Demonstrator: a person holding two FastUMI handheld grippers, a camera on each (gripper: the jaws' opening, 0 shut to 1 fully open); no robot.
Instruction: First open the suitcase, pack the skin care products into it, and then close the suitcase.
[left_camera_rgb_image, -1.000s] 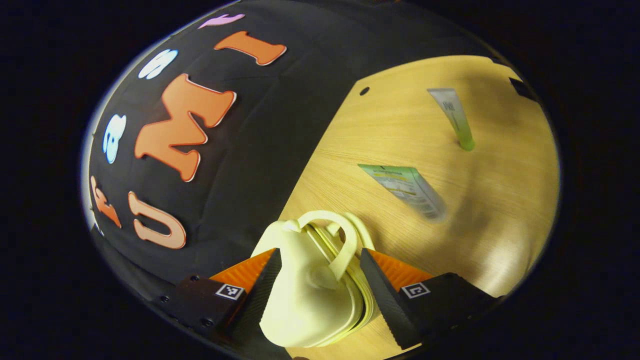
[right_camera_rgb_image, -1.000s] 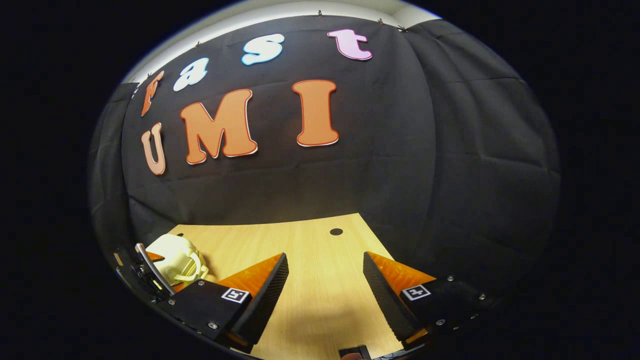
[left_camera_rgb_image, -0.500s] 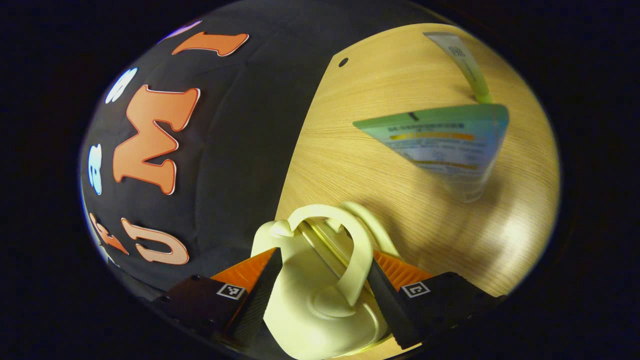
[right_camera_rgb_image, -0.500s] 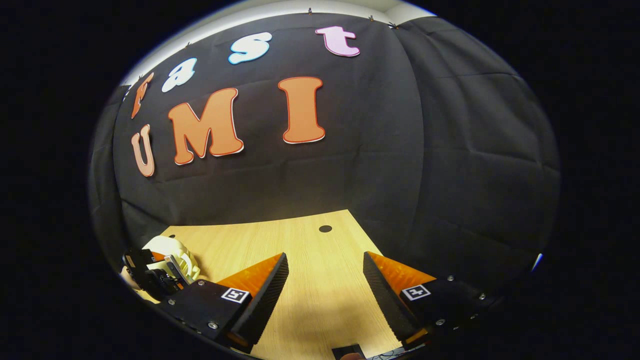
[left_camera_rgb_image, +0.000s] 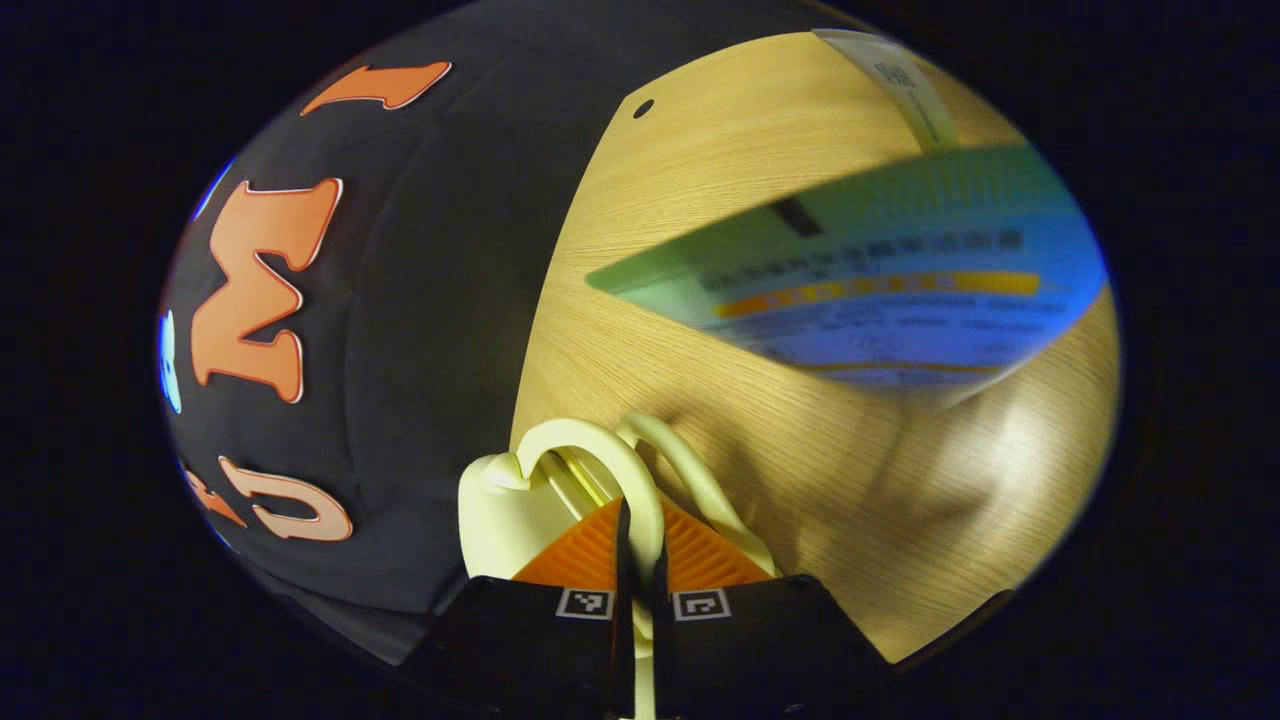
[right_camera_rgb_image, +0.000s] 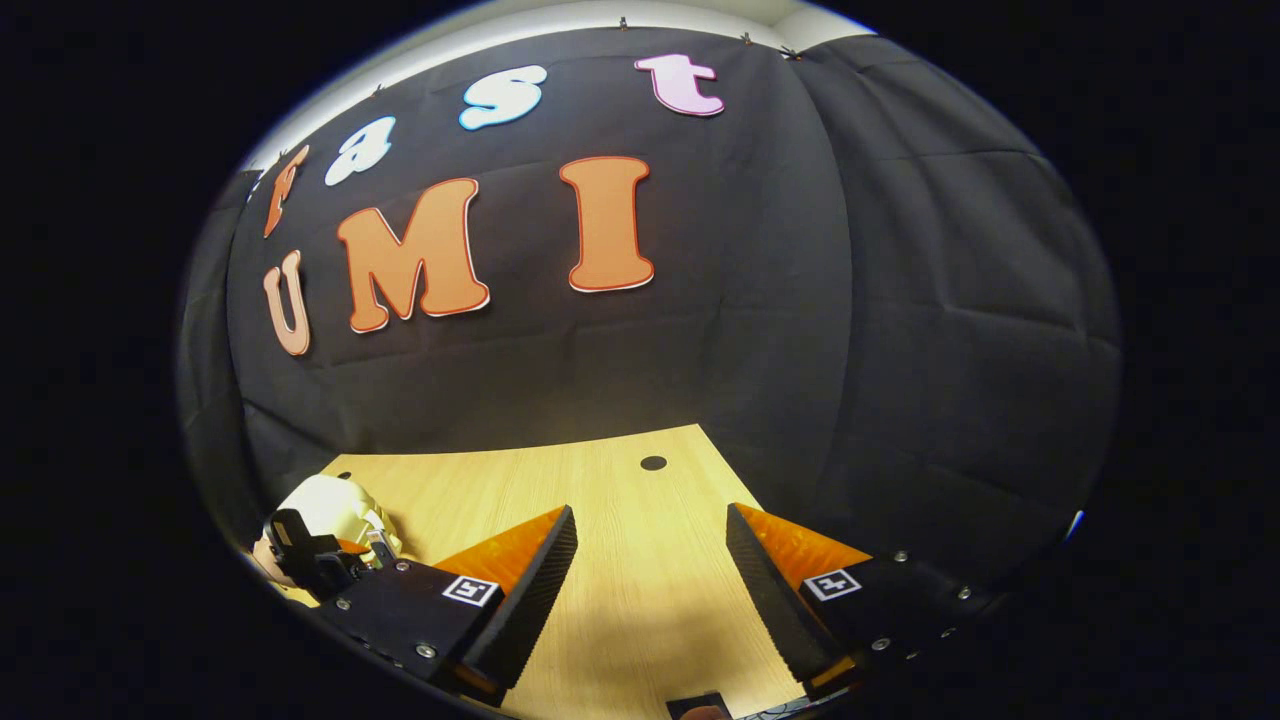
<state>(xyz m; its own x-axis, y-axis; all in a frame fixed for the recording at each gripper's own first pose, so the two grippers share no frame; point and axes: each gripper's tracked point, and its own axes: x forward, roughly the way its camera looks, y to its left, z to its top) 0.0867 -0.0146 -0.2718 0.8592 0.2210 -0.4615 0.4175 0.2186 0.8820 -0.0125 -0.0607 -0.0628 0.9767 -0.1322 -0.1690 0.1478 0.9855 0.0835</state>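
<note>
Left gripper (left_camera_rgb_image: 637, 545): fingers pressed together on one cream loop handle of the suitcase (left_camera_rgb_image: 505, 505), the loop arching over the fingertips, the second handle just to the right of them. Suitcase lies on the wooden counter (left_camera_rgb_image: 800, 460) at its edge by the black wall. A skin care tube (left_camera_rgb_image: 880, 300), blurred and close to the lens, sits beyond the fingers; a second tube (left_camera_rgb_image: 905, 85) lies farther off.

Right gripper (right_camera_rgb_image: 650, 560): fingers spread apart over bare counter, pinching nothing. In the right gripper view the suitcase (right_camera_rgb_image: 325, 505) is well to the left.
</note>
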